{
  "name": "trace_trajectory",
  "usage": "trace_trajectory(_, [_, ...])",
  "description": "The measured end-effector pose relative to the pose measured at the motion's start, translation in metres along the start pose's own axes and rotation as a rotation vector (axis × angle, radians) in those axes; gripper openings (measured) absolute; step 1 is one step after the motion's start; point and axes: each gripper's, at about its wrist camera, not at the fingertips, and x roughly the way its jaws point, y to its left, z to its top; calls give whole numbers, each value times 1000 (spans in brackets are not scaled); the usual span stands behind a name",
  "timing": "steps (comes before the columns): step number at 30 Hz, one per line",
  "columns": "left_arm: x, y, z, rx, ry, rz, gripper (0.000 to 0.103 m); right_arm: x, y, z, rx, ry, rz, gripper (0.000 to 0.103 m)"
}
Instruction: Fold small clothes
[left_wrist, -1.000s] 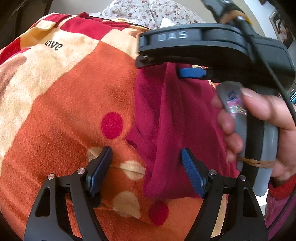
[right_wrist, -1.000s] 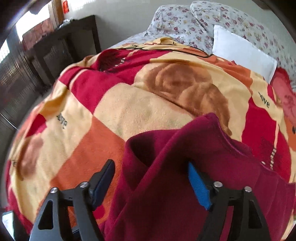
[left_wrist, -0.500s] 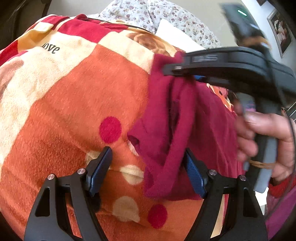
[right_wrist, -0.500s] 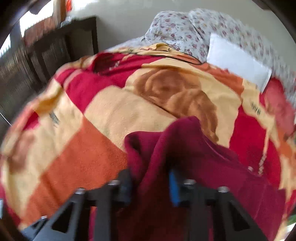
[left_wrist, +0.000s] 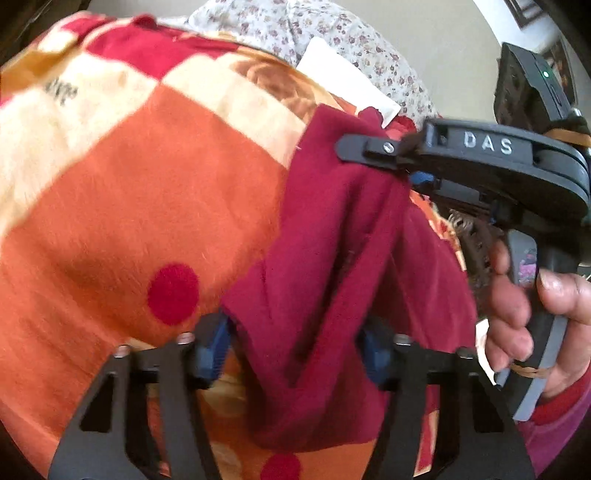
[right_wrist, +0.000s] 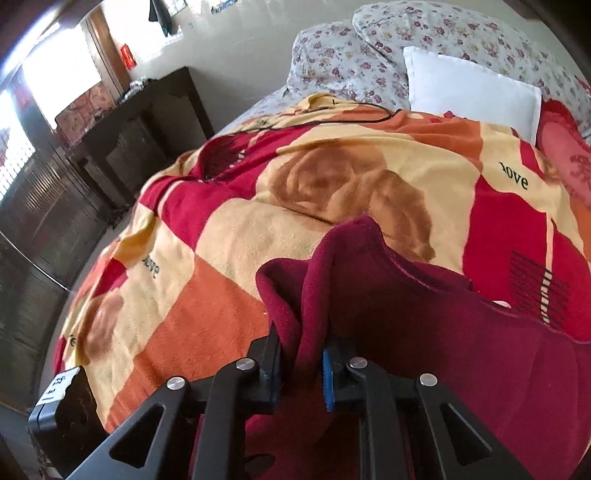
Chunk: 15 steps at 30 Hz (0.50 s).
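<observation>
A maroon garment (left_wrist: 325, 266) hangs over the orange patterned blanket (left_wrist: 147, 206). In the right wrist view my right gripper (right_wrist: 301, 365) pinches a raised fold of the garment (right_wrist: 424, 332) between its pads, though the jaws are easing open. From the left wrist view that same right gripper (left_wrist: 369, 155) holds the cloth's top edge up, with a hand (left_wrist: 517, 317) on its handle. My left gripper (left_wrist: 295, 350) is closing around the hanging lower part; the cloth drapes loosely between the pads, not squeezed.
The blanket (right_wrist: 258, 236) covers a bed, with a white pillow (right_wrist: 472, 96) and floral pillows (right_wrist: 343, 62) at its head. Dark wooden furniture (right_wrist: 122, 144) stands along the left side. A small black device (right_wrist: 55, 406) sits at the near bed edge.
My right gripper shut on a fold of the garment and lifted it off the blanket. My left gripper's jaws have come closer together around the hanging cloth.
</observation>
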Motion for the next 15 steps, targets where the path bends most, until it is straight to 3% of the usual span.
trace_trajectory(1, [0, 1, -2, -4, -5, -1, 48, 1, 1, 1, -11, 2, -23, 48])
trace_trajectory(2, [0, 1, -4, 3, -12, -2, 46, 1, 5, 2, -22, -3, -57, 54])
trace_trajectory(6, [-4, -1, -9, 14, -24, -12, 44, 7, 17, 7, -53, -4, -108, 61])
trace_trajectory(9, [-5, -1, -11, 10, -22, -24, 44, 24, 26, 10, -75, 61, -134, 70])
trace_trajectory(11, [-4, 0, -11, 1, -19, -32, 44, 37, 27, 8, -85, 111, -192, 71])
trace_trajectory(14, [-6, 2, -14, -8, -9, -36, 44, 39, 24, 5, -80, 64, -190, 70])
trace_trajectory(15, [-5, 2, -12, -8, -6, -35, 44, 37, 23, 4, -81, 50, -191, 59])
